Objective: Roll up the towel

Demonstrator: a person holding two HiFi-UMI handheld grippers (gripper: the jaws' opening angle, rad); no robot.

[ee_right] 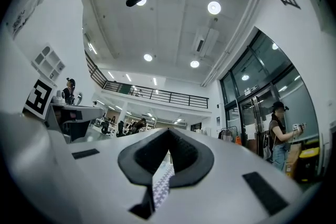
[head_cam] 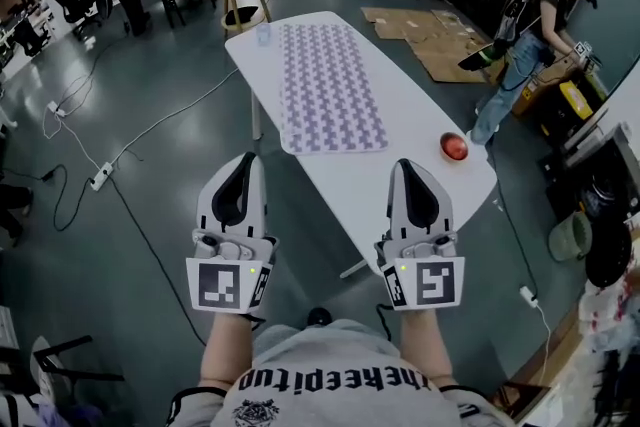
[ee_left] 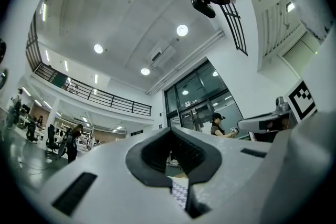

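We hold the left claw point(head_cam: 243, 163) and the right claw point(head_cam: 405, 167) side by side in the air, at the near end of the white counter point(head_cam: 425, 110). Both have their jaws together, with nothing between them. The towel point(head_cam: 330, 87) lies flat and unrolled along the counter, checked in purple and white, with its near edge ahead of the claws and not touching them. A red object point(head_cam: 454, 147) sits on the counter near the towel's near right corner, apart from it.
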